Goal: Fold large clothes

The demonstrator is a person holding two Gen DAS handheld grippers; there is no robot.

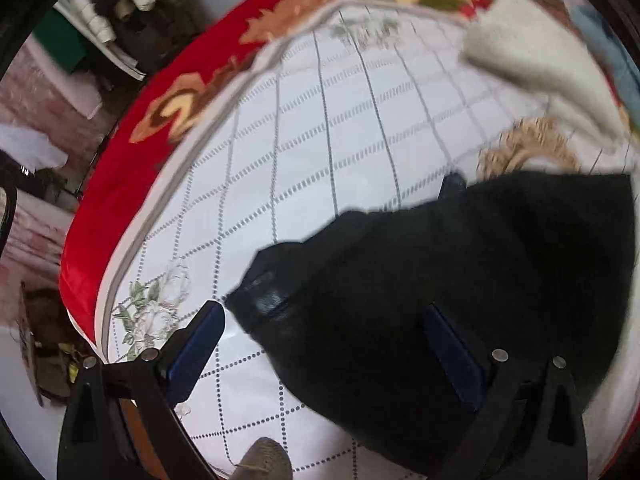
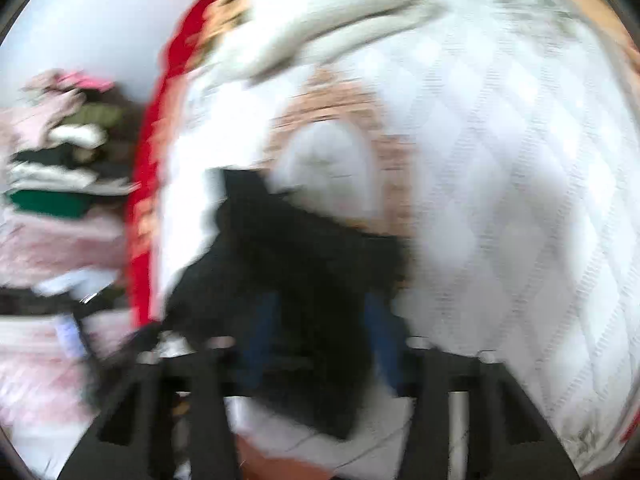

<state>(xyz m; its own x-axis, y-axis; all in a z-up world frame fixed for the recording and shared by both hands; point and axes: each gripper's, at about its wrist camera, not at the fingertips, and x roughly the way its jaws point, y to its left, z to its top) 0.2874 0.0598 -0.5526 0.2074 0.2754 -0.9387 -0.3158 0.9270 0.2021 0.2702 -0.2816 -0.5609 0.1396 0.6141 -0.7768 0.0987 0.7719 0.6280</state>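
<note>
A black garment (image 1: 460, 280) lies bunched on the white quilted bed cover (image 1: 320, 128). My left gripper (image 1: 324, 310) hangs over its near left edge, jaws wide apart. The cloth covers the gap beside the right blue finger (image 1: 452, 360), and bare cover shows next to the left finger (image 1: 196, 344). The right wrist view is heavily blurred. There the black garment (image 2: 304, 264) fills the space between the blue fingers (image 2: 260, 340) of my right gripper (image 2: 322, 320), which looks shut on the cloth.
A cream folded garment (image 1: 540, 60) lies at the far side of the bed. A red flowered blanket (image 1: 120, 184) runs along the bed's left edge. Stacked clothes (image 1: 120, 12) stand beyond it. A woven tan ring pattern (image 1: 528, 148) shows past the black garment.
</note>
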